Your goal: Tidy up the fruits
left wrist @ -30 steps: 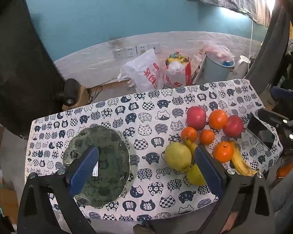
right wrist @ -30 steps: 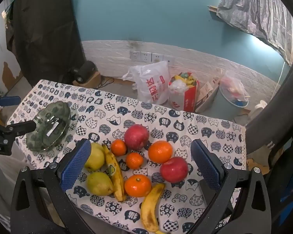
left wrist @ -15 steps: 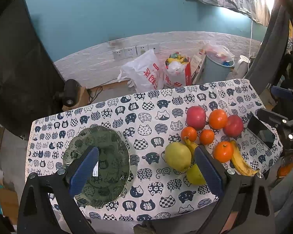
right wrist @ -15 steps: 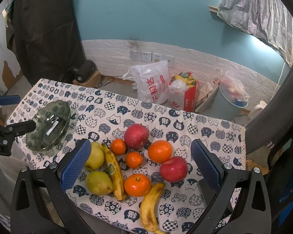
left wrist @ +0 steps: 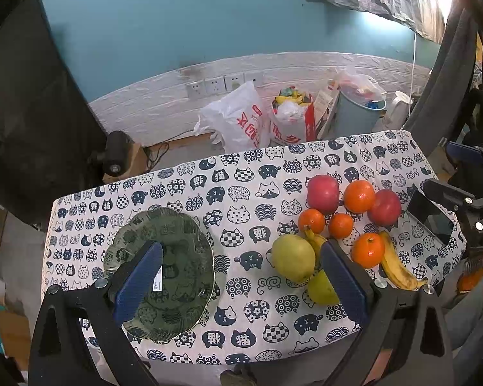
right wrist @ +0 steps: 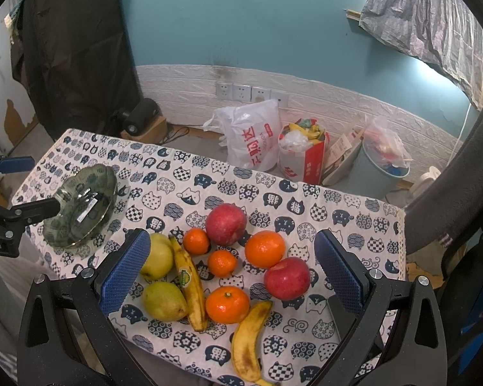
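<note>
Left wrist view: left gripper (left wrist: 241,284) wide open, holding nothing, above the near edge of the bench (left wrist: 241,193). Green glass plate (left wrist: 177,234) sits at the bench's left end, close to the near edge, partly behind the left finger. Bare cat-print cloth between plate and fruit. Fruit cluster right of the plate: two pears (left wrist: 293,257), two red apples (left wrist: 322,189), four oranges (left wrist: 359,195), two bananas (left wrist: 397,267), one mostly hidden by the right finger. The outer banana lies near the bench's right front corner. Right gripper body (left wrist: 467,206) shows beyond the right edge.

Right wrist view: right gripper (right wrist: 232,271) wide open, empty, over the fruit cluster. Pears (right wrist: 162,300) and long banana (right wrist: 190,284) touch on the side nearest the plate (right wrist: 80,206); short banana (right wrist: 249,334) reaches the near edge. Apples (right wrist: 225,223) and oranges (right wrist: 264,248) packed close. Plate well left of the fruit, near the bench's left edge, with the left gripper (right wrist: 13,189) at it. Far strip of bench bare.
</note>
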The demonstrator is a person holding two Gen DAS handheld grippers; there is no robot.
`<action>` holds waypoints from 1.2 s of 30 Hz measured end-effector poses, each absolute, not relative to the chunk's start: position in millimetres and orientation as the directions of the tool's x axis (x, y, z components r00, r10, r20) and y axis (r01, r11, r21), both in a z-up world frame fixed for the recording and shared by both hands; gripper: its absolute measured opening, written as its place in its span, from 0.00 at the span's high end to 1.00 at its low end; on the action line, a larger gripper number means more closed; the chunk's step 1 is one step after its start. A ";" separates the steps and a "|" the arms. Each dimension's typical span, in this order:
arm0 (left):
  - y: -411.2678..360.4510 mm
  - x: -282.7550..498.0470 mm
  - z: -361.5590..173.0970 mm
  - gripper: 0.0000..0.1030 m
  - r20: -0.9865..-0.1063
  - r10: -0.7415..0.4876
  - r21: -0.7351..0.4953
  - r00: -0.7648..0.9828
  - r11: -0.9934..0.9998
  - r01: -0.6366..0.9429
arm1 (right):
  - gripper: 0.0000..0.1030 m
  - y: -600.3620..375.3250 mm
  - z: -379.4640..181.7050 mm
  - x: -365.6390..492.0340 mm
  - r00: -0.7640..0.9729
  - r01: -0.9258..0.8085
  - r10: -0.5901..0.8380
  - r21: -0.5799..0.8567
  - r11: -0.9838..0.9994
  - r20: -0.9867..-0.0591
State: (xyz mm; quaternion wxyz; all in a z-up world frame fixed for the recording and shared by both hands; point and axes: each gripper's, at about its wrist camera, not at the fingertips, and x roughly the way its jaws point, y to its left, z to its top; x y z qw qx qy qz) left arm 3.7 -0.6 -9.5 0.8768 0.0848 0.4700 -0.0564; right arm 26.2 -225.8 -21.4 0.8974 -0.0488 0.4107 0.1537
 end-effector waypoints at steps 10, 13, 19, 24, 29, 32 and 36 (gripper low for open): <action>-0.5 3.3 -9.7 0.03 -0.833 -0.018 0.097 0.553 0.979 0.178 | 0.03 -223.7 -21.5 24.3 0.614 -0.319 0.239 0.040 0.947 -0.752; -0.5 3.2 -9.7 0.04 -0.833 -0.019 0.096 0.553 0.979 0.178 | 0.03 -224.0 -21.4 24.5 0.614 -0.319 0.239 0.040 0.947 -0.752; -0.7 3.4 -9.7 0.03 -0.834 -0.018 0.096 0.552 0.979 0.178 | 0.03 -223.2 -21.2 24.1 0.614 -0.319 0.239 0.040 0.947 -0.752; -0.8 3.2 -9.7 0.03 -0.833 -0.019 0.096 0.553 0.979 0.178 | 0.03 -223.5 -21.2 24.2 0.614 -0.319 0.239 0.041 0.947 -0.752; -1.2 3.3 -9.7 0.03 -0.833 -0.017 0.097 0.553 0.979 0.177 | 0.03 -223.0 -21.3 23.8 0.613 -0.319 0.238 0.040 0.947 -0.753; -1.2 3.1 -9.6 0.03 -0.833 -0.017 0.097 0.553 0.979 0.177 | 0.03 -223.2 -21.4 23.9 0.613 -0.319 0.239 0.040 0.947 -0.753; -1.3 3.2 -9.6 0.03 -0.833 -0.018 0.097 0.553 0.979 0.177 | 0.03 -223.0 -21.5 23.8 0.613 -0.319 0.240 0.041 0.947 -0.753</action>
